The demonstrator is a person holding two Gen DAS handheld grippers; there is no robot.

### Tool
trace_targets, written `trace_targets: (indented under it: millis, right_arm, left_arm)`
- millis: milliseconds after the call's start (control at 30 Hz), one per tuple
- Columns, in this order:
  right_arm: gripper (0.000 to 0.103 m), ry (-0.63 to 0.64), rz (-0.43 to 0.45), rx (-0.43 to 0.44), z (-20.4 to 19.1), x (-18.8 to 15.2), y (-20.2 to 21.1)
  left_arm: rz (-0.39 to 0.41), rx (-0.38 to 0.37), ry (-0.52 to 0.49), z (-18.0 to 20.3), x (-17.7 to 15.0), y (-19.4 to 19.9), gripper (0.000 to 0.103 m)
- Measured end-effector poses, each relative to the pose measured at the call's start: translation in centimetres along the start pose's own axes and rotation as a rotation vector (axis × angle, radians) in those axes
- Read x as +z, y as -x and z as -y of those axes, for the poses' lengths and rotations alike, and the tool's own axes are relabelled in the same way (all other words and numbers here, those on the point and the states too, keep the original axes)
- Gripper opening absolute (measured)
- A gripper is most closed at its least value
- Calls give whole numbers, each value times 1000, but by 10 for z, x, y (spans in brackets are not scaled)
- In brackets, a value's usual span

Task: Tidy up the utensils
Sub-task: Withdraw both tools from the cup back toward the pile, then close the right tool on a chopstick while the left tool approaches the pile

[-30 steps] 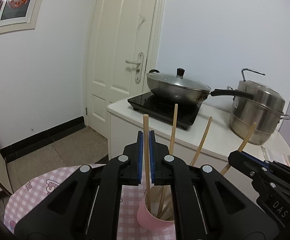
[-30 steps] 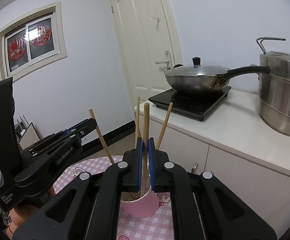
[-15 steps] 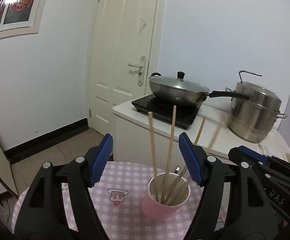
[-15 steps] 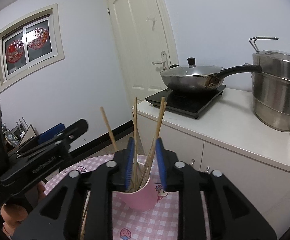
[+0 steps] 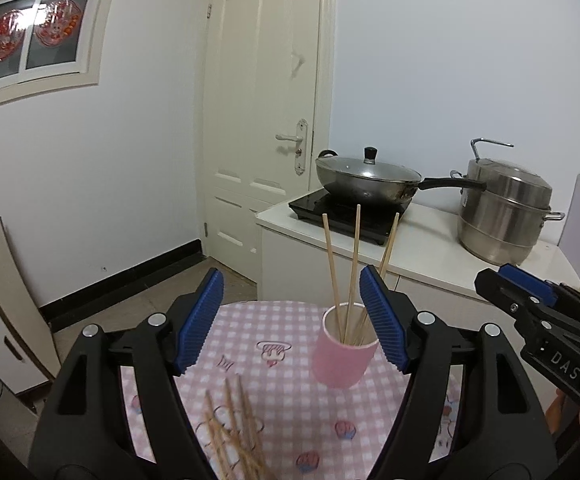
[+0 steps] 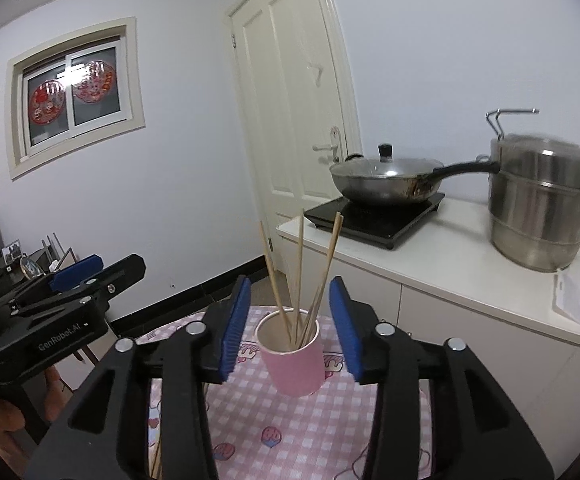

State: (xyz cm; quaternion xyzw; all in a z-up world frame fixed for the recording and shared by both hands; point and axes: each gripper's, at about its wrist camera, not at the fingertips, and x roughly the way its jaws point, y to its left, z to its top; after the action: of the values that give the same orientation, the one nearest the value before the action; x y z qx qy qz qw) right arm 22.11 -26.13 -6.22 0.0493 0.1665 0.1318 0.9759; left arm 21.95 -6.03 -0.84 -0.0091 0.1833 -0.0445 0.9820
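Pink-checked cloth covers the small desk (image 5: 290,344), where a pink cup (image 5: 343,354) stands upright holding several wooden chopsticks (image 5: 354,264) that lean apart. More loose chopsticks (image 5: 234,432) lie flat on the cloth, nearer the camera. Both the left hand-held gripper (image 5: 291,320) and the right hand-held gripper (image 6: 288,322) are spread wide and carry nothing. The cup looks light and top-heavy; a jaw brushing the leaning sticks could tip it. Thin sticks lying flat may slip or roll off the edge when pinched.
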Motion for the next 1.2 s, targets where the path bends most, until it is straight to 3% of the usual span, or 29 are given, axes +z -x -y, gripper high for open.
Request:
trace_targets:
  millis: [267, 533, 967, 1200]
  right_arm:
    - [56, 40, 52, -2, -24, -12, 47]
    - [60, 54, 63, -3, -39, -29, 66]
    - [61, 67, -29, 10, -58, -60, 44]
    - [61, 79, -113, 24, -66, -77, 13]
  left_arm:
    - [44, 27, -4, -11, -11, 60, 78]
    - [72, 47, -14, -23, -30, 97, 84]
    - [-8, 73, 11, -53, -63, 87, 84]
    - [-136, 82, 56, -82, -83, 59, 84]
